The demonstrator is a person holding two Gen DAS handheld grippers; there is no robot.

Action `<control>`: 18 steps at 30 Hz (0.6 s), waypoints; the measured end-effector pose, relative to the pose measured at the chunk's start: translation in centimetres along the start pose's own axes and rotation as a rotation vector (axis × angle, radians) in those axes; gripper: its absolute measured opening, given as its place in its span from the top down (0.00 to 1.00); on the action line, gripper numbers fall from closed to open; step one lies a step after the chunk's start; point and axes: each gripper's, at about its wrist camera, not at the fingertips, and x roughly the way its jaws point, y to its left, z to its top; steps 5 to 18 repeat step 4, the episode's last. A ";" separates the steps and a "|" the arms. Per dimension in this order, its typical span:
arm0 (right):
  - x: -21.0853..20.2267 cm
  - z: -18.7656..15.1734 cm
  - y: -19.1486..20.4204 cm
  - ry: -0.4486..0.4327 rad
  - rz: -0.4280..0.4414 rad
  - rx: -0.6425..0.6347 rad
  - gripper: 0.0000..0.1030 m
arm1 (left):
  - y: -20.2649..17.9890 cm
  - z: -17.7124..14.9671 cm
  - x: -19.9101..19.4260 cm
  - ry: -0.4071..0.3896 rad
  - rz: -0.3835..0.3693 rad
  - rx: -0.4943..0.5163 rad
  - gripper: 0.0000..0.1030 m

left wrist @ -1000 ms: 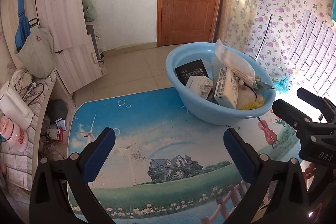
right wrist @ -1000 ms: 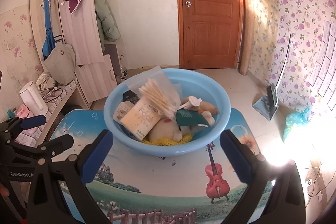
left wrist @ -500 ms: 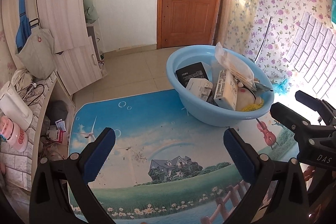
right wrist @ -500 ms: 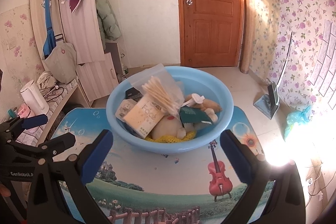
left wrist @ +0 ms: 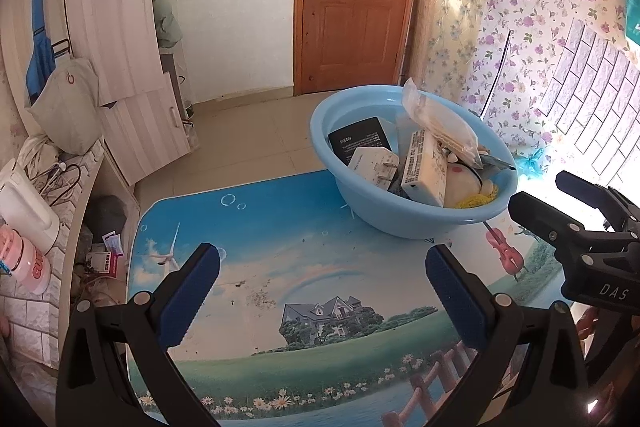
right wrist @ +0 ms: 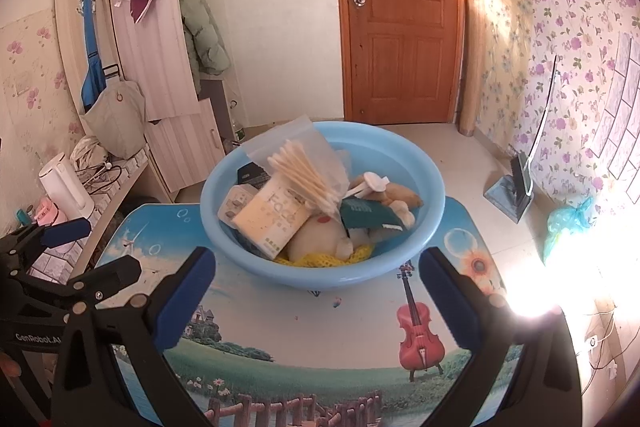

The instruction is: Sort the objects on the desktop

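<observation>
A light blue basin (right wrist: 420, 239) stands at the far side of a small table with a printed landscape top (right wrist: 320, 339). It also shows in the left wrist view (left wrist: 400, 215). It holds a bag of cotton swabs (right wrist: 304, 167), a cream box (right wrist: 276, 219), a white charger plug (left wrist: 374, 169), a black booklet (left wrist: 358, 139), a green packet (right wrist: 368, 215), a pale soft toy (right wrist: 320, 239) and yellow mesh. My left gripper (left wrist: 320, 291) is open and empty over the table, left of the basin. My right gripper (right wrist: 316, 295) is open and empty just before the basin.
A side shelf at the left carries a white kettle (right wrist: 64, 183), a pink bottle (left wrist: 28, 259) and cables. A brown door (right wrist: 400, 27) is behind. A blue bag (right wrist: 568, 223) and a stand (right wrist: 516, 187) lie on the floor at the right.
Both grippers have drawn back and risen slightly, so the basin sits a little farther off in both views. Both stay open and empty.
</observation>
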 end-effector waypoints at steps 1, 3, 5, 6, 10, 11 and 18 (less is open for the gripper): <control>0.0 0.0 -0.1 0.001 0.000 0.000 0.00 | 0.1 -0.1 0.2 0.008 0.003 -0.002 0.00; 0.1 -0.1 -0.3 0.004 -0.004 0.001 0.00 | 0.3 -0.3 0.8 0.028 0.017 -0.006 0.00; 0.2 -0.2 -0.5 0.007 -0.008 0.004 0.00 | 0.5 -0.5 1.1 0.040 0.023 -0.009 0.00; 0.2 -0.2 -0.5 0.007 -0.008 0.004 0.00 | 0.5 -0.5 1.1 0.040 0.023 -0.009 0.00; 0.2 -0.2 -0.5 0.007 -0.008 0.004 0.00 | 0.5 -0.5 1.1 0.040 0.023 -0.009 0.00; 0.2 -0.2 -0.5 0.007 -0.008 0.004 0.00 | 0.5 -0.5 1.1 0.040 0.023 -0.009 0.00; 0.2 -0.2 -0.5 0.007 -0.008 0.004 0.00 | 0.5 -0.5 1.1 0.040 0.023 -0.009 0.00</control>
